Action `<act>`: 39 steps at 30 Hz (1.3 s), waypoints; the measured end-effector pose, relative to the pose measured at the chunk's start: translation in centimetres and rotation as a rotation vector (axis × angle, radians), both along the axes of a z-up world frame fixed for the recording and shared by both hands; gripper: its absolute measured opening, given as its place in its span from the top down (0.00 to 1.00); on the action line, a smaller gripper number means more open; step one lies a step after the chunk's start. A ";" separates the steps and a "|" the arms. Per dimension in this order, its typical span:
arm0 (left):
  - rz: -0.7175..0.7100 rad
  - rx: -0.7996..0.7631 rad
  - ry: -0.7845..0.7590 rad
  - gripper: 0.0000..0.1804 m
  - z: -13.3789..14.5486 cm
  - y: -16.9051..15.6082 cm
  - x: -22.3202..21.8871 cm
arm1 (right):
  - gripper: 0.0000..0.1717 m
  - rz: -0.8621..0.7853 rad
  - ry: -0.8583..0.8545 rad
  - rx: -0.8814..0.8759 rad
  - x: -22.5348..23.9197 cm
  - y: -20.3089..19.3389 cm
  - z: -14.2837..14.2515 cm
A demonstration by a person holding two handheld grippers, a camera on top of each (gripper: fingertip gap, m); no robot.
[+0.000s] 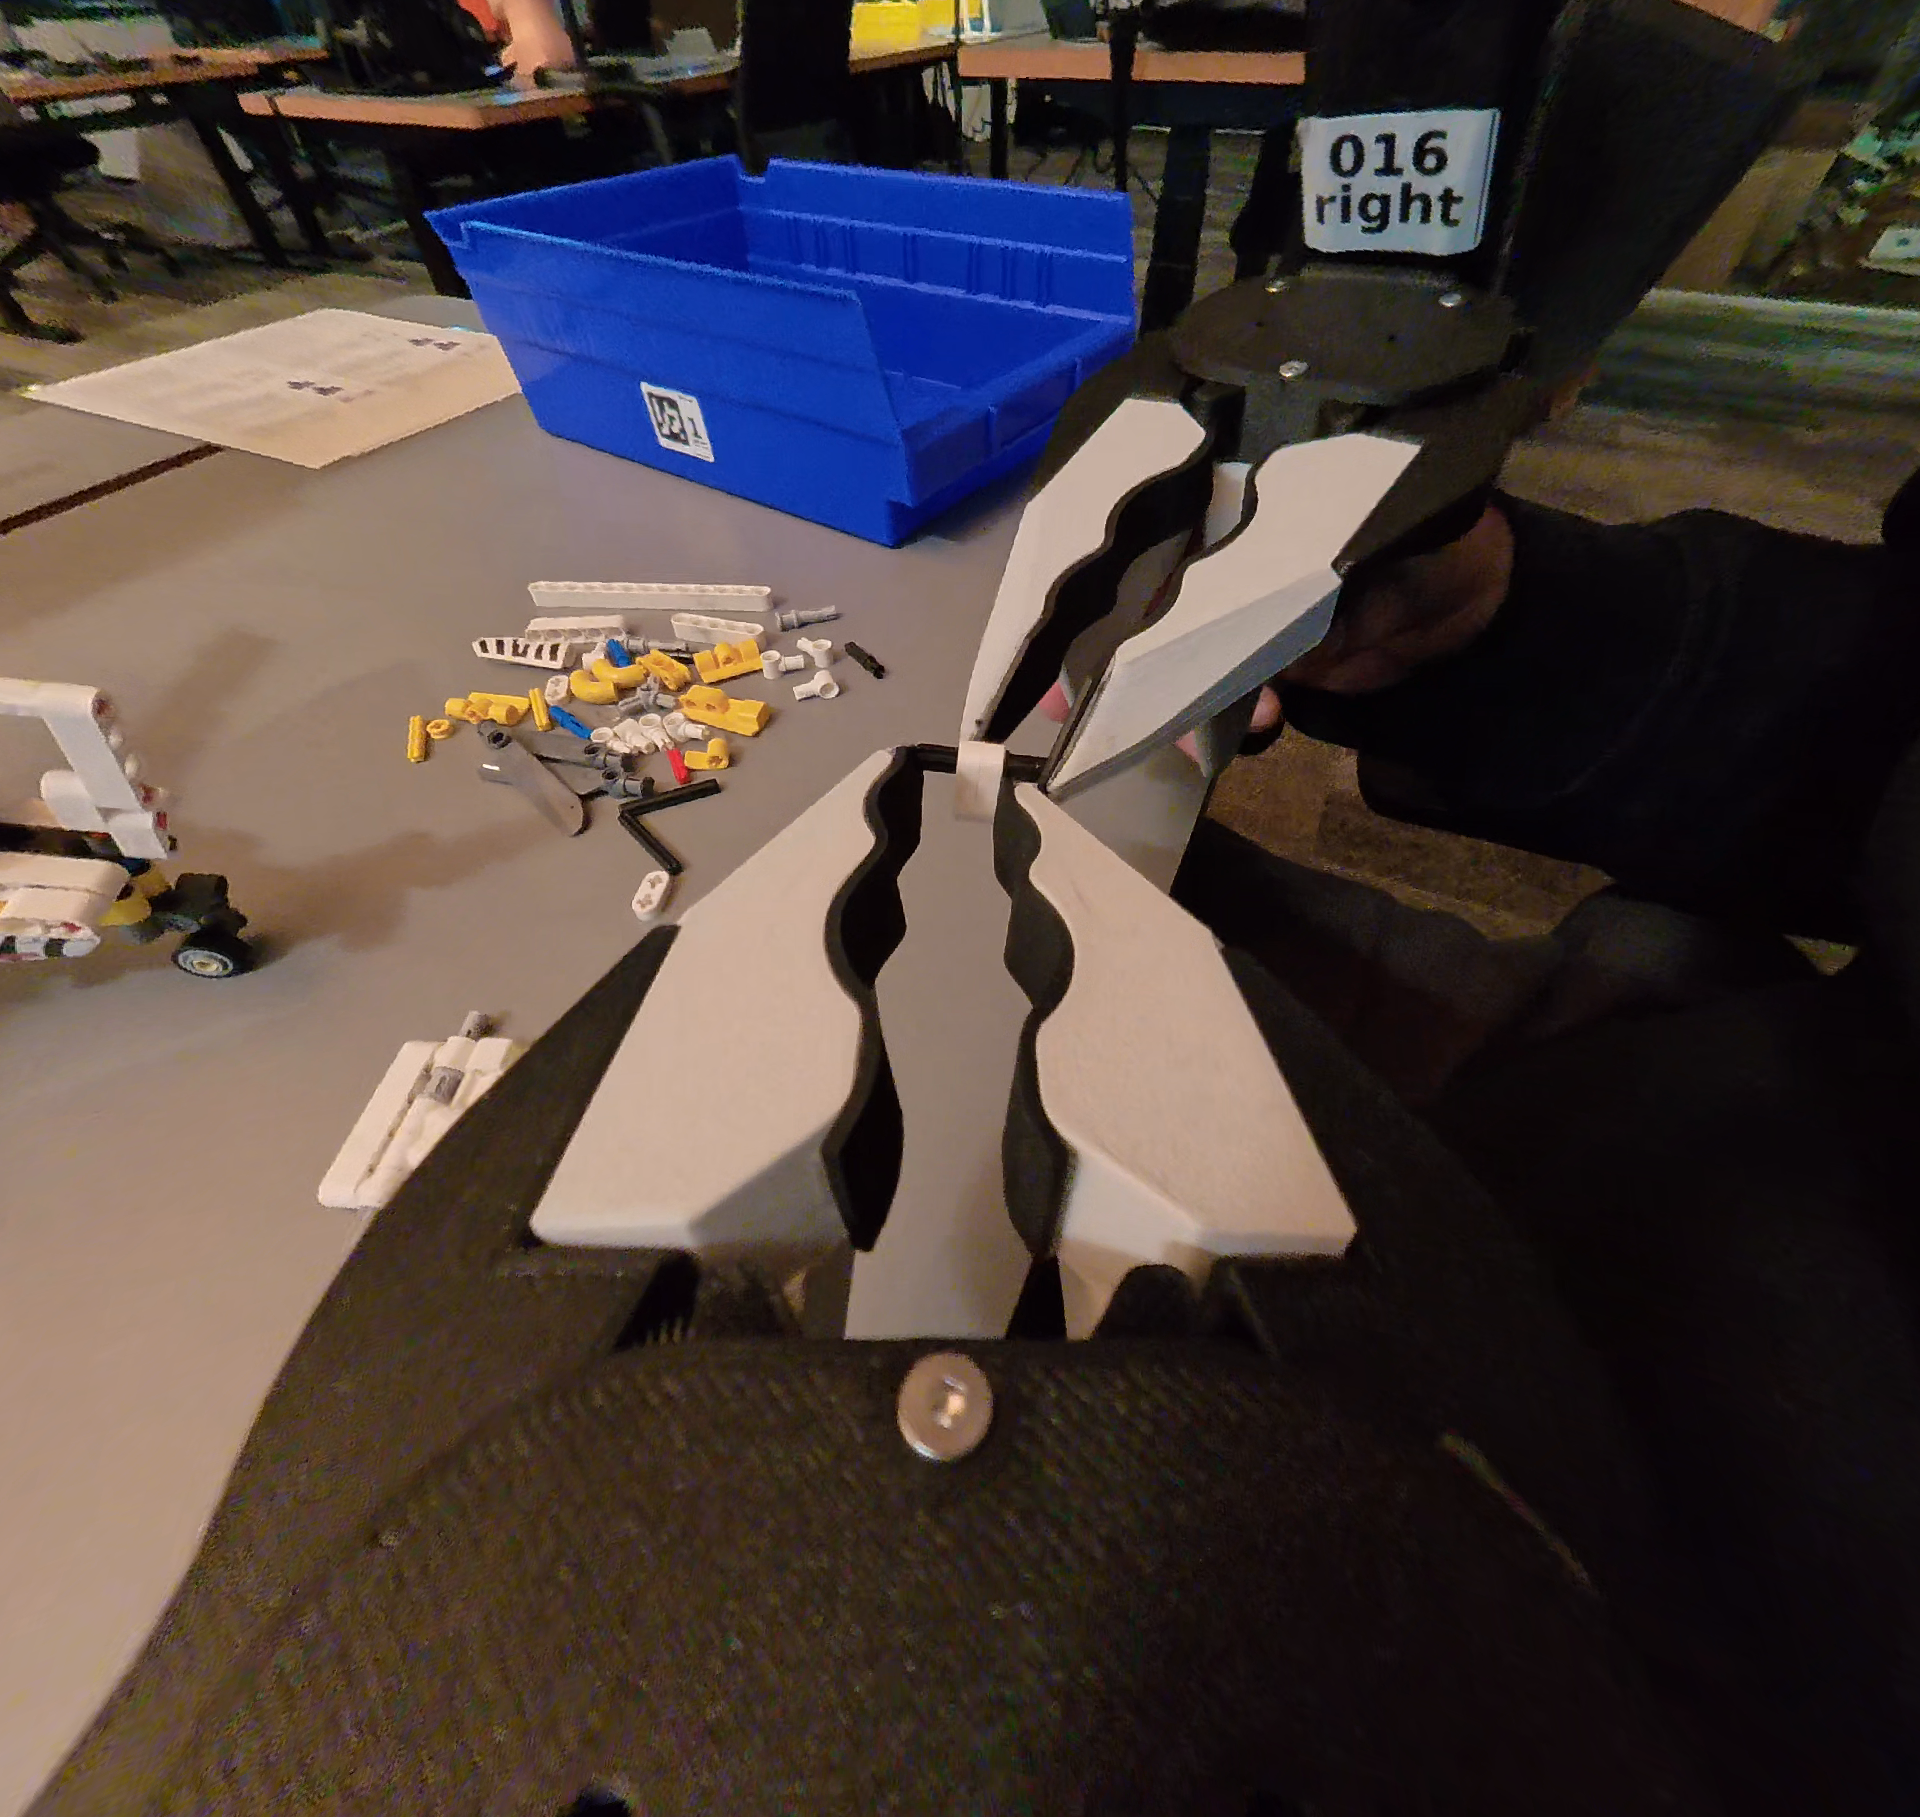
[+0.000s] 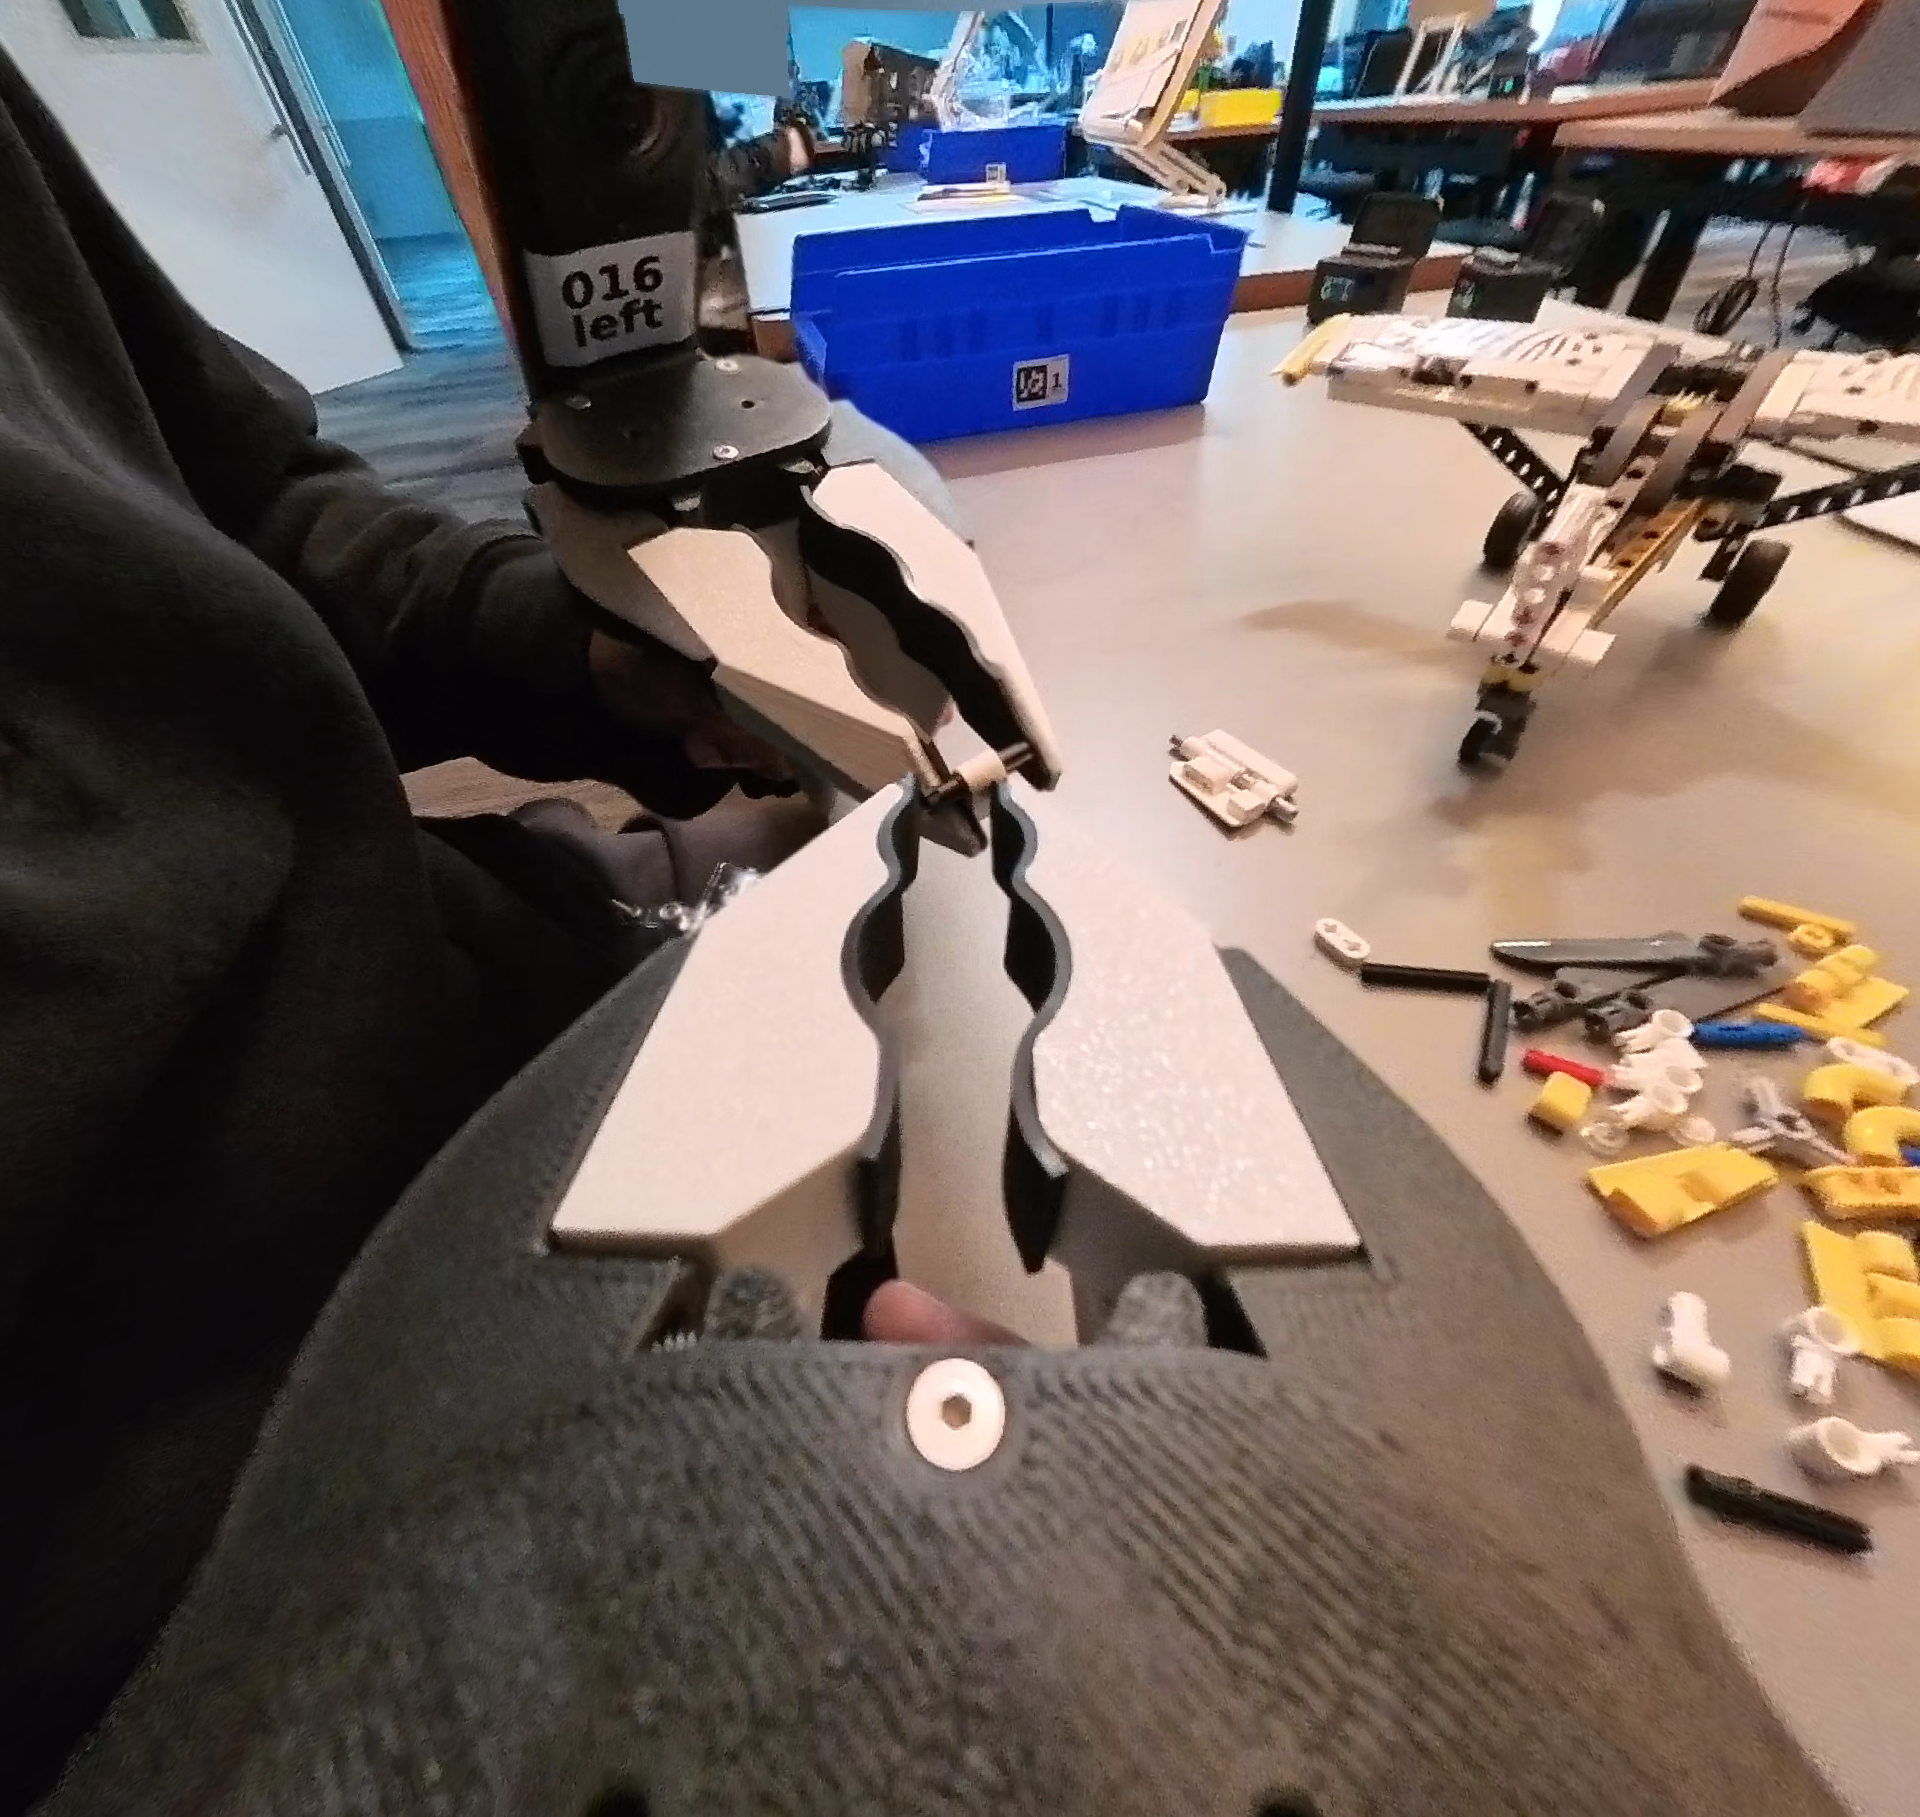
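Two grippers meet tip to tip above my grey table [image 1: 260, 1040]: my left gripper [image 1: 961, 775] pinches a short black plastic axle [image 1: 930, 756] lengthwise, with a small white bush [image 1: 977, 780] threaded on it, while my right gripper [image 2: 951, 801] clamps that bush.

Handheld tools: black textured bodies, pale grey fingers.
Left tool [image 1: 961, 780] and right tool [image 2: 951, 796] each carry wedge-shaped fingers [image 1: 748, 988] with wavy black inner pads, one silver screw [image 1: 943, 1406] on the body and a white sticker [image 1: 1387, 180]. The person wears black sleeves [image 1: 1662, 687].
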State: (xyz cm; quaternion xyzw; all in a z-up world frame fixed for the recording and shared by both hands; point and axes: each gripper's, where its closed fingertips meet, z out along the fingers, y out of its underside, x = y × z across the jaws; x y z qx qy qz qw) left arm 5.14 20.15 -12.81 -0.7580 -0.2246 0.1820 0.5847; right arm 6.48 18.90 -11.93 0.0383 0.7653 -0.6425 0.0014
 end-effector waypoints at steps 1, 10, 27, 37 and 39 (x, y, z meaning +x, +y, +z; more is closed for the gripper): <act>0.007 -0.005 0.001 0.94 -0.1 0.0 0.0 | 0.94 0.002 -0.021 0.010 0.0 0.0 -0.2; -0.035 0.080 -0.125 0.94 -0.7 0.3 1.0 | 0.95 0.136 -0.236 -0.035 0.9 0.5 -0.1; -0.241 0.241 -0.251 0.94 1.4 1.9 3.5 | 0.90 0.260 -0.255 -0.169 2.2 1.3 2.0; -0.290 0.257 -0.257 0.94 1.8 2.3 4.5 | 0.95 0.365 -0.401 -0.199 2.9 1.7 2.4; -0.293 0.251 -0.254 0.94 1.7 2.3 4.6 | 0.87 0.333 -0.368 -0.156 2.5 1.7 2.0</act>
